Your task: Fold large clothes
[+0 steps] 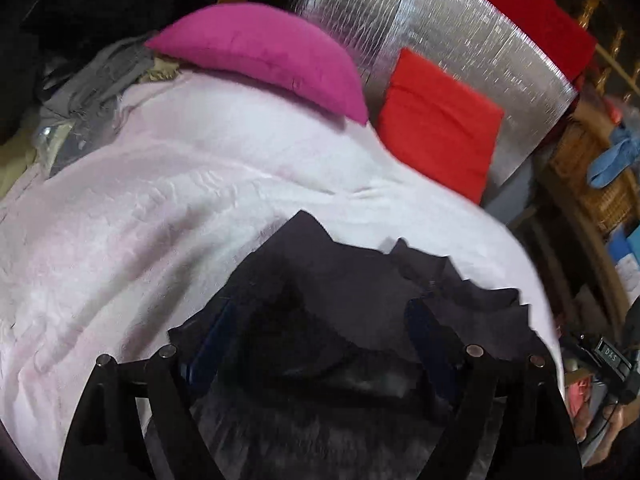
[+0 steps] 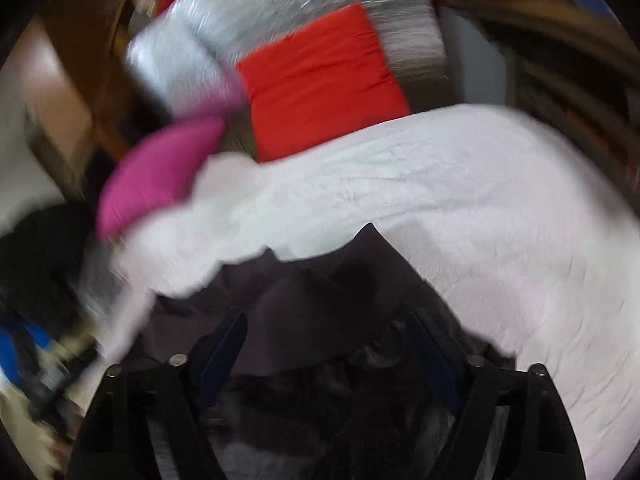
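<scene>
A: L side, what's the pose?

B: Left claw (image 1: 320,332) tilts steeply down over the bed, fingers (image 1: 212,340) spread wide. Dark garment (image 1: 352,280) lies under and between them. Pads don't press it as far as I can see, so it's loose, not gripped.

A: R side?

B: Same angle approx. Right claw (image 2: 328,336) points down at the bed, jaws wide apart, the blue-edged fingers (image 2: 224,344) standing well clear of each other. Dark cloth sits between them too. Pic is v. blurred, so can't tell exact contact, but nothing looks pinched.

A: Garment itself?

B: Dark grey/black fabric, bunched and rumpled, w/ folds and a pointed flap sticking up toward the pillows. It lies on the pale pink blanket (image 1: 160,208) that covers the bed, at the near edge, right below both claws. Not flat, not neatly folded.

A: Around it?

B: Magenta pillow (image 1: 260,56) at the head end, touching the blanket. Red cushion (image 1: 436,120) just beside it, leaning on a silver foil panel (image 1: 460,28). Grey clothes (image 1: 100,76) heaped off the blanket's far left corner. In the left view's lower right edge, a bit of the other handheld device shows.
</scene>
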A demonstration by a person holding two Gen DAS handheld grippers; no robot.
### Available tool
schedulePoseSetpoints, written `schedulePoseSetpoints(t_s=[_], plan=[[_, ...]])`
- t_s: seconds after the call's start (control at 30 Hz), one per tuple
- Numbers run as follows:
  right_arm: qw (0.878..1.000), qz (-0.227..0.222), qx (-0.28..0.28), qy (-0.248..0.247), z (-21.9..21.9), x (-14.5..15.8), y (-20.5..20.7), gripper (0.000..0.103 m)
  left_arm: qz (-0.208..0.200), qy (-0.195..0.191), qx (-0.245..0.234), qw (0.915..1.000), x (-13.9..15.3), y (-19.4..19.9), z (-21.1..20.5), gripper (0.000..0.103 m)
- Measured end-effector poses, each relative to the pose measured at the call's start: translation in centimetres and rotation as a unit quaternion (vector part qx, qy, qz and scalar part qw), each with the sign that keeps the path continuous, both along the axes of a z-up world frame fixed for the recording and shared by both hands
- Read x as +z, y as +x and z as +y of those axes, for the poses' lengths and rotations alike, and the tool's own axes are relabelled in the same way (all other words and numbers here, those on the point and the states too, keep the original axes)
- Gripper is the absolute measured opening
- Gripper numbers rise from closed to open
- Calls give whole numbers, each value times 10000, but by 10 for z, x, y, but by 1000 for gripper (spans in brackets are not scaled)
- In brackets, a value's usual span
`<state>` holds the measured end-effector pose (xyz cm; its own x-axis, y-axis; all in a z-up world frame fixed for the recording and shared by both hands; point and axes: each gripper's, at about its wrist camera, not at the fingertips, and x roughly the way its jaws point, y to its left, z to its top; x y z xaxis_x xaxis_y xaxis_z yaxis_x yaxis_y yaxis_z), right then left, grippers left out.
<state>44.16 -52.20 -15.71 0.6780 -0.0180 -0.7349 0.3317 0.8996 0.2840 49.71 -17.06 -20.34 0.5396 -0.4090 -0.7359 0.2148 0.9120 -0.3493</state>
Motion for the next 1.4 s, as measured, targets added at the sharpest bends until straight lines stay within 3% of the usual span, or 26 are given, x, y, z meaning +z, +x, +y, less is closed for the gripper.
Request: schedulePoseSetpoints(t_s=[0.1,0.23,0.3,0.33,0.43,0.47,0.5,0.6,0.73,0.83,0.9,0.97,1.03,1.07,1.1,1.13,1.17,1.23,1.27,1.3,1.4], plan=[[9979,383,324,-421,8,-15,29,83,364,283,-146,9988,-16,27,-23,86],[9900,901,753,-784,14,-43,61,79,687,795,-884,9905,-35,48,-66,86],[9864,1071,982,-764,17,-59,70,44,631,1407,-1213,9806,-49,48,-90,85],[9846,1180,1031,-773,18,-64,72,38,450,1636,-1353,9762,-52,44,-99,83],[9821,1143,1110,-1005,22,-70,69,17,-4,1751,-1867,9667,-49,30,-112,44],[9832,1084,1070,-1002,21,-68,68,13,-98,1791,-1875,9658,-46,28,-113,14],[9859,945,962,-988,18,-61,66,11,-212,1970,-1845,9626,-41,26,-114,9],[9912,481,766,-971,12,-39,60,10,-441,1875,-1779,9650,-26,25,-108,8],[9945,-22,411,-959,4,-20,63,10,-902,1944,-1376,9670,-4,32,-106,8],[9960,-93,152,-873,-3,-31,75,10,-1116,2143,-1116,9639,-5,44,-116,8],[9974,43,-53,-720,-11,-50,87,10,-978,2502,-1143,9564,-28,53,-129,9],[9986,441,-88,-270,-22,-77,99,11,-542,2685,-1199,9543,-59,62,-137,11],[9967,698,-105,394,-35,-94,100,12,-470,2696,-1215,9541,-67,63,-137,13],[9967,613,-118,517,-38,-92,96,12,-531,2559,-1146,9584,-60,60,-131,23],[9967,400,-150,696,-43,-83,86,14,-519,2455,-1086,9619,-54,59,-126,42],[9961,230,-183,828,-46,-75,76,15,-480,2362,-980,9656,-45,56,-118,53],[9955,96,-207,925,-49,-65,66,21,-471,2280,-841,9689,-34,52,-109,67],[9944,-156,-255,1015,-51,-44,41,36,-682,2065,-685,9736,-12,38,-93,68],[9942,-273,-282,999,-50,-35,27,65,-813,2008,-636,9742,1,26,-85,70],[9940,-375,-299,984,-47,-27,16,87,-944,1967,-614,9740,14,12,-78,74],[9882,-1162,-470,879,-38,7,-52,88,-1236,1787,-616,9742,41,-39,-56,82]])
